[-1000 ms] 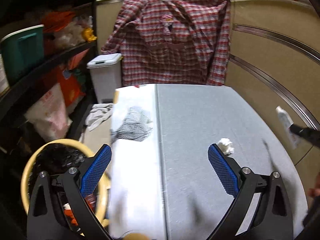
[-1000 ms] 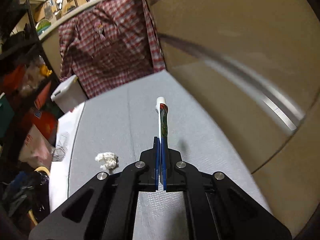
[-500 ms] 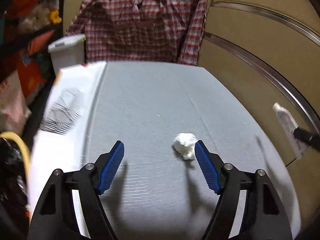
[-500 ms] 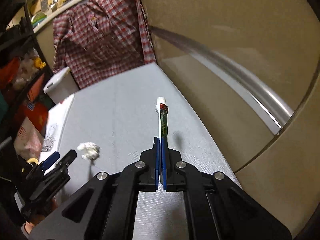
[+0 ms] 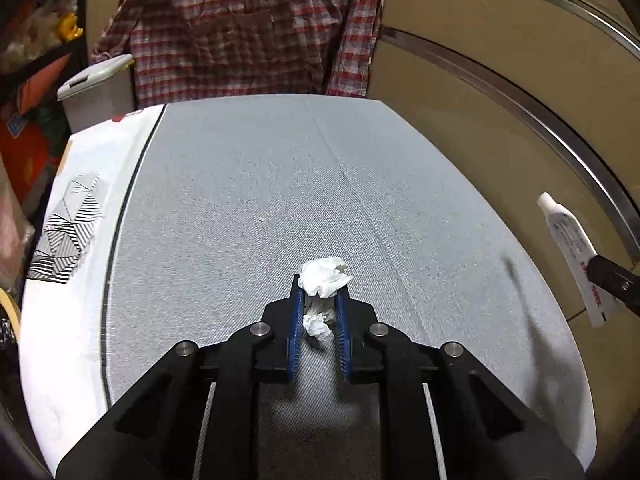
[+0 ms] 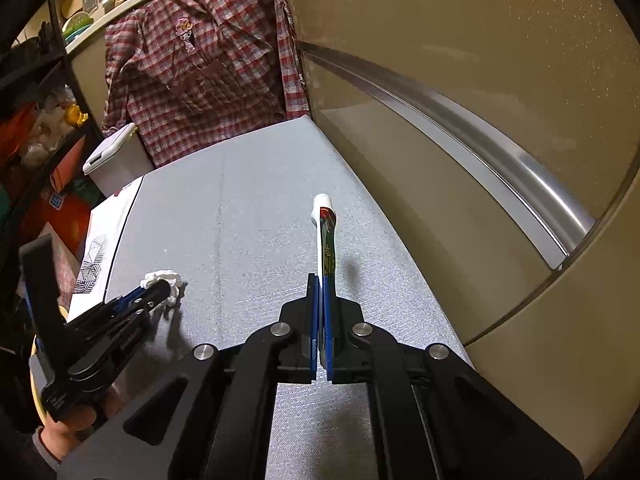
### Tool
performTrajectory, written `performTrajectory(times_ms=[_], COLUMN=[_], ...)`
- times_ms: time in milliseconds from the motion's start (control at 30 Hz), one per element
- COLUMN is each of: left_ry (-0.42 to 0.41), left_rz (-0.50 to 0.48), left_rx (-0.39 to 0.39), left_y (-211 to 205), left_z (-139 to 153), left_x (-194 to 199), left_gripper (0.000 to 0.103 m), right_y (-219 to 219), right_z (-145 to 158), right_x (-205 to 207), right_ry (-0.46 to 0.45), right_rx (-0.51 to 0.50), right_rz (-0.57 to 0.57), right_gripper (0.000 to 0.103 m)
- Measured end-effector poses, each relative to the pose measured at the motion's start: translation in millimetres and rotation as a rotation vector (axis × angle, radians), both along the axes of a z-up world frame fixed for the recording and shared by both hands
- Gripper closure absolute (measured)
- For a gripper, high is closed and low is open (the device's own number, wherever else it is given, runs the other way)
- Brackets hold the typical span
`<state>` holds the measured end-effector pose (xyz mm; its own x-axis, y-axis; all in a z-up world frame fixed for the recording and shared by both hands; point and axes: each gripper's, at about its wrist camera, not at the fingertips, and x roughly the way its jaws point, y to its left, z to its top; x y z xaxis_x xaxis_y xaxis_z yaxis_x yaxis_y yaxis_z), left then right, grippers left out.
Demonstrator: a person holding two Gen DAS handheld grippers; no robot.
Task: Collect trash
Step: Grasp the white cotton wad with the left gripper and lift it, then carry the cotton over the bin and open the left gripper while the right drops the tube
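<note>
My left gripper (image 5: 319,288) is shut on a crumpled white tissue (image 5: 325,278) on the grey table top (image 5: 240,208); the wad bulges past the fingertips. The tissue (image 6: 166,280) and left gripper (image 6: 154,294) also show in the right wrist view, at the left. My right gripper (image 6: 323,284) is shut on a flattened toothpaste tube (image 6: 326,240) with a white cap, held above the table, cap pointing away. The same tube (image 5: 572,248) shows at the right edge of the left wrist view.
A plaid shirt (image 5: 248,28) hangs behind the table. A white lidded bin (image 5: 96,88) stands at the far left corner. A white cloth with a striped patch (image 5: 68,224) covers the table's left side. A beige wall with a metal rail (image 6: 460,120) runs along the right. Cluttered shelves (image 6: 36,120) are left.
My left gripper moved right and forward to the tissue and closed on it; it was open before. The right gripper has kept hold of the tube, almost still.
</note>
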<state>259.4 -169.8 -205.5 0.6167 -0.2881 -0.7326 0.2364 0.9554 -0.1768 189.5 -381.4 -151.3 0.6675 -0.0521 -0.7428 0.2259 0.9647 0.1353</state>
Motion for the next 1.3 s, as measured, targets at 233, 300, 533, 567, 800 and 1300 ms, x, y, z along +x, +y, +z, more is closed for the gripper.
performTrajectory(times_ms=[233, 300, 533, 567, 800, 1300], left_ry=[-0.021, -0.03, -0.082, -0.09, -0.125, -0.174], left_rz=[0.013, 0.021, 0.08, 0.087, 0.181, 0.448], left_rx=[-0.01, 0.001, 0.055, 0.064, 0.111, 0.22], left_y=[26.6, 35.3, 80.4, 86.4, 147.6, 277.6], left_z=[22.1, 29.1, 64.2, 66.9, 87.8, 108.6], left_x=[-27.7, -37.3, -84.0, -89.2, -130.4, -181.1], left_gripper=[0.088, 0.088, 0.088, 0.088, 0.088, 0.088], right_y=[10.5, 18.0, 84.4, 97.9, 196.5, 352.2], right_z=[9.3, 10.0, 9.8, 9.2, 14.6, 32.6], right_x=[-4.2, -4.9, -15.6, -18.7, -39.7, -88.4], right_ry=[-0.018, -0.018, -0.006, -0.003, -0.022, -0.138], right_rx=[0.0, -0.005, -0.009, -0.003, 0.005, 0.06], right_rz=[0.016, 0.032, 0.193, 0.22, 0.398, 0.61], right_gripper=[0.1, 0.1, 0.1, 0.1, 0.101, 0.101])
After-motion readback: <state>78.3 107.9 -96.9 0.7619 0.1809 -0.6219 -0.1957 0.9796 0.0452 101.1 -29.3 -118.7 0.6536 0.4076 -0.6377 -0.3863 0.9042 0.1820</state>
